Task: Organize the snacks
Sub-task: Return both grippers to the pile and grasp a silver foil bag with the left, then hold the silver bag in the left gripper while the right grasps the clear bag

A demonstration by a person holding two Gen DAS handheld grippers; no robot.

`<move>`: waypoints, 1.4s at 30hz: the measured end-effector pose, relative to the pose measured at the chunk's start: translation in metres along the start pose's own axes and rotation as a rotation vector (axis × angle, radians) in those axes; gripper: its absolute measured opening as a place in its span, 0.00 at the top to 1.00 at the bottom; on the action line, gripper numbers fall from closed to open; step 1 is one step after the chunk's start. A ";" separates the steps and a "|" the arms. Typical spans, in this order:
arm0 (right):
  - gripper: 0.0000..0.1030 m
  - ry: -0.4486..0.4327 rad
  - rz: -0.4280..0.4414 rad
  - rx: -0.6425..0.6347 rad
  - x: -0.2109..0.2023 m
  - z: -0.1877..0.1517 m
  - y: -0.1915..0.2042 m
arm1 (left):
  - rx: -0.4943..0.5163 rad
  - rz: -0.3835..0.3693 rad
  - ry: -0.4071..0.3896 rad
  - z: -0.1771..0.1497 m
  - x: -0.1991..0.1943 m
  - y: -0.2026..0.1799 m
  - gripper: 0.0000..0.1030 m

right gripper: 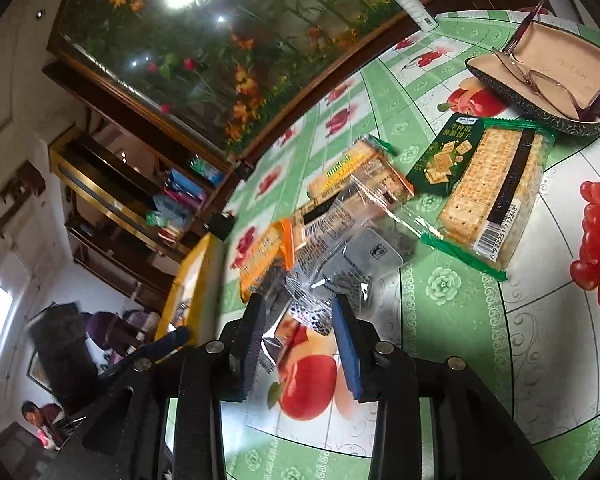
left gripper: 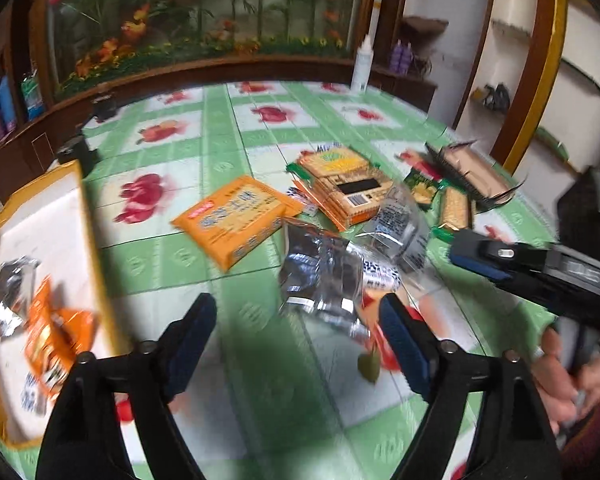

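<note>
Green fruit-print tablecloth (left gripper: 236,276); orange packet (left gripper: 236,220)

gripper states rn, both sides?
Left gripper: open, holding nothing, over the tablecloth near the silver packet.
Right gripper: open, a clear-wrapped snack packet between its fingers, not clamped.

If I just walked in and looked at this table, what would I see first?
Probably the heap of snack packets in the middle of the green fruit-print tablecloth, with the bright orange packet on its left side. Next, the yellow-rimmed tray at the left edge, already holding a few snacks, and the open glasses case behind the green cracker pack.
</note>
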State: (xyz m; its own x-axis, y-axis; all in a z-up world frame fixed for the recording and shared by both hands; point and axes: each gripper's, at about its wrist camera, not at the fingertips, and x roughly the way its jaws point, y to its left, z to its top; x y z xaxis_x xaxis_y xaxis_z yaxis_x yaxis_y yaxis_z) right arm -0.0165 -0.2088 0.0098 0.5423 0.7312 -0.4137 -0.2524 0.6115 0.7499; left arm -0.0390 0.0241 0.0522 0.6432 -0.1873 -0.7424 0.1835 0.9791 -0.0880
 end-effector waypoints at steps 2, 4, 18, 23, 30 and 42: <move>0.47 -0.033 0.017 0.031 -0.006 0.001 -0.005 | 0.034 0.010 0.052 0.008 0.021 -0.010 0.18; 0.44 -0.048 0.021 0.061 -0.010 0.001 -0.011 | 0.049 0.034 0.076 0.011 0.032 -0.014 0.18; 0.38 0.007 -0.149 0.071 0.006 0.007 -0.006 | -0.017 -0.027 0.024 0.001 0.054 0.007 0.40; 0.30 0.023 -0.242 0.096 0.027 0.028 0.003 | -0.053 -0.009 -0.066 0.002 0.036 0.019 0.41; 0.17 0.114 -0.409 0.100 0.071 0.042 0.013 | -0.057 0.012 -0.127 0.005 0.023 0.022 0.40; 0.49 0.124 -0.407 -0.088 0.068 0.025 0.031 | -0.122 0.071 -0.159 0.005 0.016 0.038 0.40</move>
State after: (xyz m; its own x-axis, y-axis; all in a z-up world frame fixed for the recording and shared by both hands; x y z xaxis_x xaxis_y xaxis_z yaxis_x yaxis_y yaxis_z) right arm 0.0331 -0.1478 0.0178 0.5124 0.4528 -0.7296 -0.1085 0.8770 0.4681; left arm -0.0179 0.0578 0.0403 0.7626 -0.1187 -0.6359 0.0489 0.9908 -0.1263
